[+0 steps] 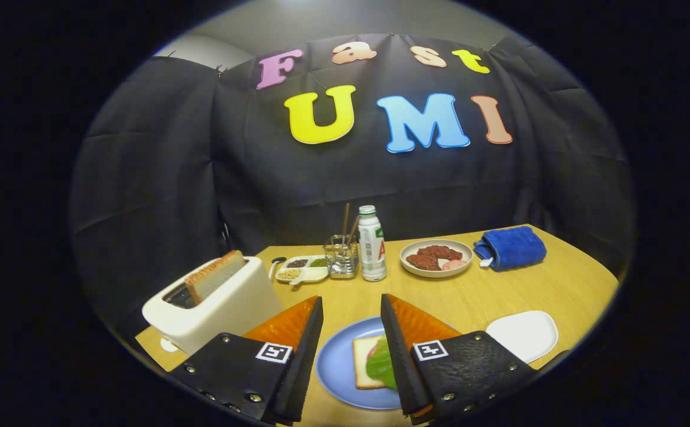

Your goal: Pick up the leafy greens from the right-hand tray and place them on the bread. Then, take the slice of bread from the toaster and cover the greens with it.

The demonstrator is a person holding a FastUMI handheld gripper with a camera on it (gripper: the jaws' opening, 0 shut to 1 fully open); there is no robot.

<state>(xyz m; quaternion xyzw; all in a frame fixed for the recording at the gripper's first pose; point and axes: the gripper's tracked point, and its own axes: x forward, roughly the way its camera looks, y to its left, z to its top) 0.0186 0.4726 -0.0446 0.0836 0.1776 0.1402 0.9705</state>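
Note:
My gripper (351, 308) is open, with nothing between its fingers. Below it, a blue plate (336, 367) carries a slice of bread (364, 362) with leafy greens (382, 363) lying on top, partly hidden by the right finger. A white toaster (214, 305) stands to the left of the fingers, and a slice of bread (214, 276) sticks up out of its slot. To the right of the fingers lies a white tray (526, 335) with nothing on it.
Beyond the fingers on the wooden table (481, 296) stand a white bottle (371, 244), a glass with sticks (341, 256), a divided dish of grains (302, 270), a plate of meat slices (435, 257) and a folded blue towel (511, 248).

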